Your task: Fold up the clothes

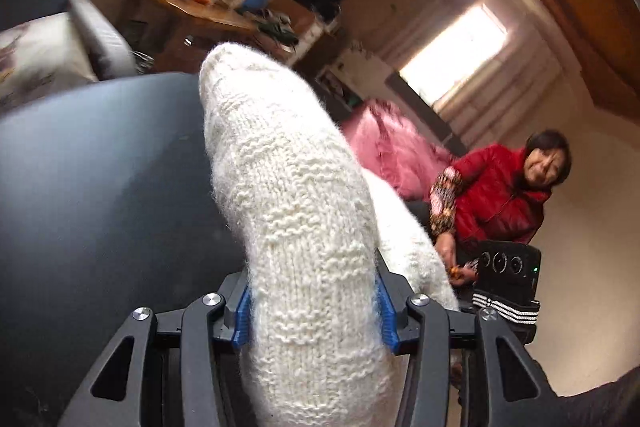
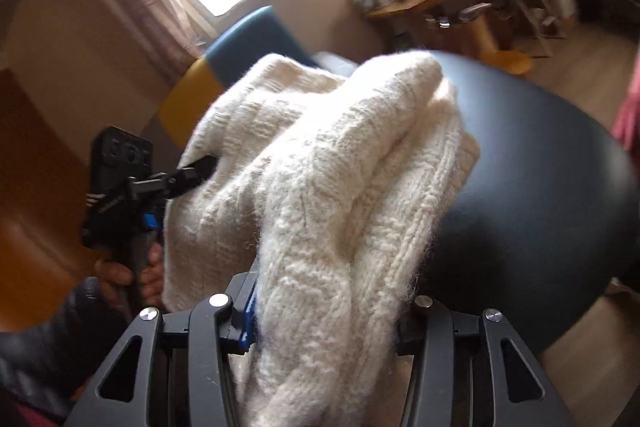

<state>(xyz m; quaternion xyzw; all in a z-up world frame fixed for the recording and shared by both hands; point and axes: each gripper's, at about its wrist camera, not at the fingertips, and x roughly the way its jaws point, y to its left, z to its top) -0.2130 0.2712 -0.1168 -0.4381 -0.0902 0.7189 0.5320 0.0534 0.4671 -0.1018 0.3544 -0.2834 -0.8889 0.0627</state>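
Both tongs, left tongs [image 1: 314,311] and right tongs [image 2: 324,323], clench the white knit sweater [image 2: 320,163] above the dark bench [image 2: 540,155]. Lower evenly, keeping edges aligned, for a neat fold.

The cream chunky-knit wool garment [image 1: 296,211] is fuzzy, with raised ribbed and cabled stitches. The dark round tabletop [image 2: 540,163] is smooth with a dull sheen. The left gripper [image 1: 314,311] is matt black plastic with ridged blue pads [image 1: 242,319] and bright metal screws. The bystander's red puffer jacket [image 1: 496,195] is glossy.
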